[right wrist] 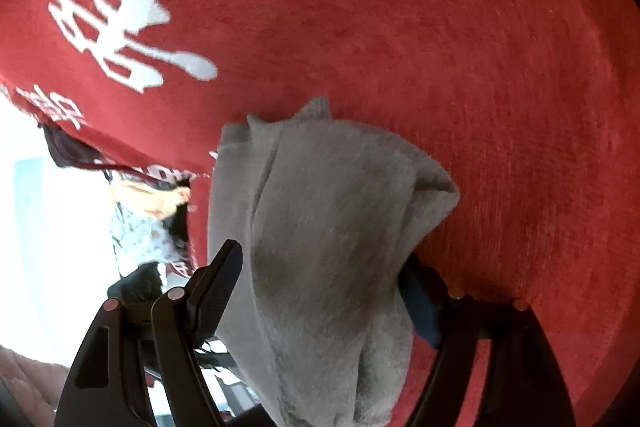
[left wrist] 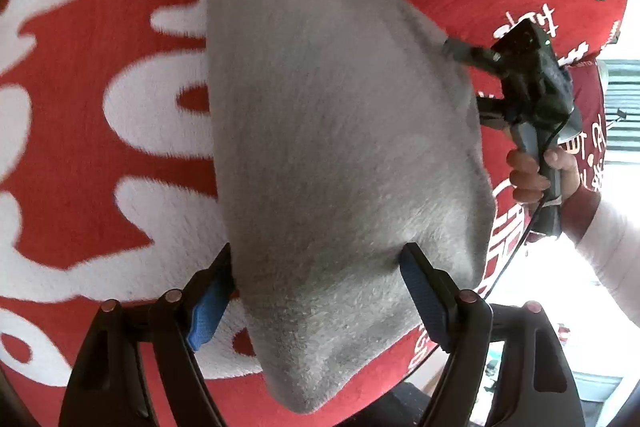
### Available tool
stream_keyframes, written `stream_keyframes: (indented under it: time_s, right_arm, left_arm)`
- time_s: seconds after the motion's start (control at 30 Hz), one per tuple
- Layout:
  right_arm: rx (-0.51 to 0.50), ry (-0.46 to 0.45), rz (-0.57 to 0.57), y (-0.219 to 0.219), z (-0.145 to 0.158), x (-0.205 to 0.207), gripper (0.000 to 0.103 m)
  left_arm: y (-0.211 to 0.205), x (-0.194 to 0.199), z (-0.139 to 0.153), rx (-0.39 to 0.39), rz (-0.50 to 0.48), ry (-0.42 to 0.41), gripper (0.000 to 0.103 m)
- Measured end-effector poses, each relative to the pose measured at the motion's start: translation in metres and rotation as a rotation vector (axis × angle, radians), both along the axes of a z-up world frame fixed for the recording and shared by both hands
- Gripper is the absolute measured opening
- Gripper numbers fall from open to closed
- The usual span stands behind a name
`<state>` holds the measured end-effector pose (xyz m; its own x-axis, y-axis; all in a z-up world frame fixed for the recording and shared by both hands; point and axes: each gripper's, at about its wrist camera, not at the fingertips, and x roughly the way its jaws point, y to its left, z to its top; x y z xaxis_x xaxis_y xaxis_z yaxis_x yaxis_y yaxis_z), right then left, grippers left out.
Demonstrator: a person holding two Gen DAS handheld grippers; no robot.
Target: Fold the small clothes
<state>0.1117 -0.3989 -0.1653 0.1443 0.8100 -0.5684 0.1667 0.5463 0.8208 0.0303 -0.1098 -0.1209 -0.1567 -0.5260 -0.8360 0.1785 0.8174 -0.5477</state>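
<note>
A small grey fleecy cloth point(left wrist: 332, 131) hangs stretched above the red mat. My left gripper point(left wrist: 316, 267) has the cloth's near corner between its blue-padded fingers point(left wrist: 210, 311); they stand wide apart with cloth bulging between them. In the left wrist view my right gripper point(left wrist: 460, 51) pinches the cloth's far right corner. In the right wrist view the cloth point(right wrist: 328, 227) drapes bunched between that gripper's point(right wrist: 320, 263) fingers point(right wrist: 224, 267), which are spread.
A red plush mat point(left wrist: 80, 219) with large white characters covers the surface and shows in the right wrist view point(right wrist: 440, 27). Its edge point(right wrist: 120, 163) runs at the left, with patterned fabric and a bright floor beyond.
</note>
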Motion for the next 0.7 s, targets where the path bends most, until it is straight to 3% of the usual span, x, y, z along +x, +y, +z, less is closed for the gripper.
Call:
stream_keyframes:
  time_s: [0.1,0.2,0.23,0.27,0.37,0.53,0.7]
  right_arm:
    - [0.008,0.033,-0.042,-0.002,-0.004,-0.002,0.074]
    - [-0.033,0.084,-0.058,-0.005,-0.007,-0.002,0.040]
    - [-0.020,0.086,-0.070,-0.005,-0.006,-0.003,0.036]
    - [-0.010,0.078,-0.078,-0.005,-0.004,-0.005,0.035]
    - [0.037,0.052,-0.110,-0.005,0.007,-0.011,0.034]
    - [0.105,0.032,-0.129,0.007,0.031,-0.020,0.034]
    - [0.140,0.003,-0.154,0.017,0.060,-0.033,0.034]
  left_arm:
    - [-0.002,-0.002,0.002,-0.005,0.004,-0.016,0.080]
    - [0.000,-0.002,0.005,-0.015,0.031,-0.027,0.068]
    - [0.001,-0.003,0.007,-0.019,0.029,-0.036,0.061]
    - [0.001,-0.003,0.011,-0.028,0.028,-0.047,0.052]
    - [0.012,-0.005,0.020,-0.079,0.052,-0.058,0.039]
    - [0.024,-0.004,0.040,-0.177,0.080,-0.084,0.035]
    - [0.032,-0.013,0.062,-0.226,0.059,-0.114,0.035]
